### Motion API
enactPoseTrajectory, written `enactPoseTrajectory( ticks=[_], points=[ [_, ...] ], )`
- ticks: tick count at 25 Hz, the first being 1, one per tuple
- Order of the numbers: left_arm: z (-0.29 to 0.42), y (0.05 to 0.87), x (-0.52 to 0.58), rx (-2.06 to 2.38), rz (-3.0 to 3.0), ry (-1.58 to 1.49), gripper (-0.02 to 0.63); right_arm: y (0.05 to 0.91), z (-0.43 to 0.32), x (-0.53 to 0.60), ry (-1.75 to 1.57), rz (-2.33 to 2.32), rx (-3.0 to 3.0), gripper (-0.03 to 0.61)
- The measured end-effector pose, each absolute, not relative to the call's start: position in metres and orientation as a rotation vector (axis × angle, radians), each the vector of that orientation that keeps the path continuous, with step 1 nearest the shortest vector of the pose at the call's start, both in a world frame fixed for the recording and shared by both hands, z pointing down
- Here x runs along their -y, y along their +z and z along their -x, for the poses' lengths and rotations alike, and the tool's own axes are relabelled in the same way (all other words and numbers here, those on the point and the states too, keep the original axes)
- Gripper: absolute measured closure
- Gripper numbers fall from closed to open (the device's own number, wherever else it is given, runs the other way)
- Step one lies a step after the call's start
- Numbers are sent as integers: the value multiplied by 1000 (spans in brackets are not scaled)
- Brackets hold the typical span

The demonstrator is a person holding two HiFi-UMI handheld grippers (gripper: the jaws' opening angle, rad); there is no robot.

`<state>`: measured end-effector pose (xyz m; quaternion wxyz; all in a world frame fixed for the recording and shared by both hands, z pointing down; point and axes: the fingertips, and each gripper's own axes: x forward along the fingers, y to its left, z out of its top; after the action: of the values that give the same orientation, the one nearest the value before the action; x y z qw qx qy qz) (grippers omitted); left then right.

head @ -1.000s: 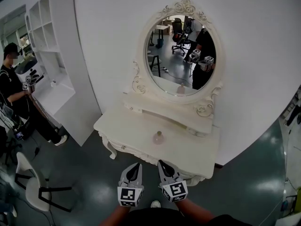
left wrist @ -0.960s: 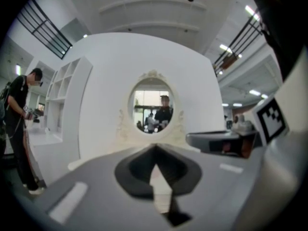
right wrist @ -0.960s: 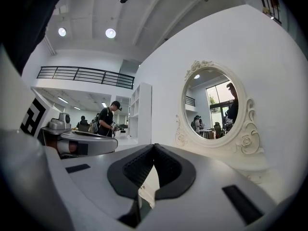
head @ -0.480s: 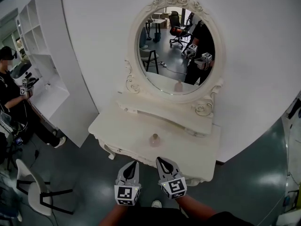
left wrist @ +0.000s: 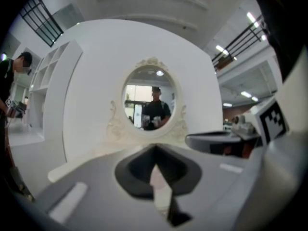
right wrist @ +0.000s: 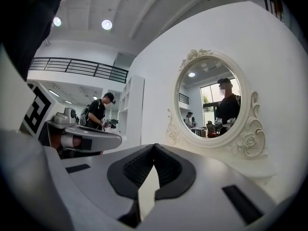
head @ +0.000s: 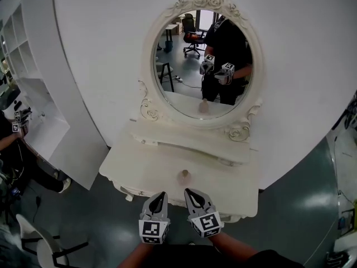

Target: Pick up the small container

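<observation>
A small pinkish container (head: 184,177) stands on the white dressing table (head: 145,163), near the middle of its top. In the head view both grippers hover side by side over the table's front edge, just short of the container. The left gripper (head: 161,196) is shut with nothing in it, and so is the right gripper (head: 190,192). In the left gripper view the jaws (left wrist: 155,149) meet at their tips and point at the mirror. The right gripper view shows its jaws (right wrist: 154,146) closed the same way. The container does not show in either gripper view.
An oval mirror (head: 202,60) in an ornate white frame rises behind the table and reflects the container and the person holding the grippers. A raised ledge (head: 189,144) runs under it. White shelving (head: 33,94) stands at the left, with another person (head: 14,127) and a chair (head: 30,236) beyond.
The view has come closer to the dressing table, and the mirror now shows the person more centrally. Both grippers stay low in the middle, shut, now nearer the container.
</observation>
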<state>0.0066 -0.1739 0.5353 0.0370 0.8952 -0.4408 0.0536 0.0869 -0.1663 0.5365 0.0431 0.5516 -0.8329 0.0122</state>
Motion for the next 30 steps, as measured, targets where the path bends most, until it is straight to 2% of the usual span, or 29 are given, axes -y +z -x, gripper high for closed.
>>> enactPoseTrajectory(
  ticks=[4,19,30],
  points=[
    [-1,528,201,1287,-2782,103,607,542,-79,184,56,-1738,2505,573],
    [46,546,259,1085,-2929,225,607,568,-69,218,172,-2048,2250,573],
    [2,557,266,928,-2980,241,607,572,-92,228,159,-2064,2191,572]
  ],
)
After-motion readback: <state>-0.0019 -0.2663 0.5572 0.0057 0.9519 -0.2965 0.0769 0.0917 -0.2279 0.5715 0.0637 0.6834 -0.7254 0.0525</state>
